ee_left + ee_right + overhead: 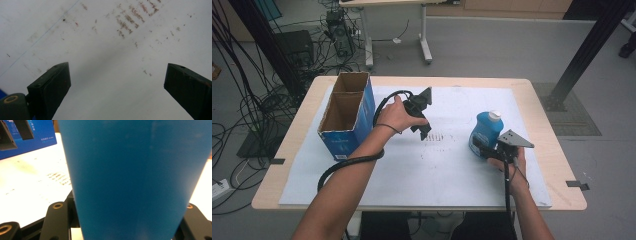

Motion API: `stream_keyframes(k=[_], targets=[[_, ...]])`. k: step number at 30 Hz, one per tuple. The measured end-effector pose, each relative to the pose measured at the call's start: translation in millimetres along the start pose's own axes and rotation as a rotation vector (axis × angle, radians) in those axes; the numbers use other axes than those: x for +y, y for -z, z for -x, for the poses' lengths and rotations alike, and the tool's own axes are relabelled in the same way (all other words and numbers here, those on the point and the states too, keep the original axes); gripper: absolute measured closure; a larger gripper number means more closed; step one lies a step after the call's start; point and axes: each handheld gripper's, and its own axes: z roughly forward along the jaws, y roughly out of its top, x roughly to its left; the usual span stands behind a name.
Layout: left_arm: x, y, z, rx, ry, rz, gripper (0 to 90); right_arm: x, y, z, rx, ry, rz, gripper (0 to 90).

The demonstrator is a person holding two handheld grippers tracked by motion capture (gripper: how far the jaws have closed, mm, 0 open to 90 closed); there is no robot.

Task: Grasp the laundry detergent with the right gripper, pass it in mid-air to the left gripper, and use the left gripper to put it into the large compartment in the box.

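From above, the blue bottle [486,131] with its white cap [495,115] stands tilted at the right of the white sheet [412,170], and the right gripper [484,147] is clamped on its lower body. It looks like a smooth plastic detergent bottle, probably with some weight of liquid in it and a wall that could give under a squeeze, so a low grip on the body seems sound; the narrow neck would be a poorer hold. The open cardboard box [346,114] stands well apart at the left, with the left gripper [424,131] between.

In the left gripper view, the jaws stand wide apart over the stained sheet [105,50], holding nothing.

In the right gripper view, the bottle's blue wall [135,175] sits between the jaws, slick and featureless; it may slip if tipped further. The box [37,137] shows behind.
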Motion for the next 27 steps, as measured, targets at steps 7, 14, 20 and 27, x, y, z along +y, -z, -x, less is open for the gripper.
stream_keyframes(k=[7,14,20,27], targets=[[-3.9,4.9,2.7,-0.010,-0.010,0.008,7.4,0.9,0.0,0.9,0.003,0.001,-0.002,41.9],[-11.5,17.0,3.8,-0.027,-0.014,0.037,7.4,4.0,2.9,3.6,0.014,0.009,-0.008,42.0],[-19.0,25.1,9.5,-0.017,-0.033,0.050,7.4,8.0,6.3,7.9,0.022,0.008,-0.005,42.0],[-30.1,33.4,12.3,-0.022,-0.055,0.065,7.4,15.0,9.1,13.4,0.048,0.004,-0.011,42.0]])
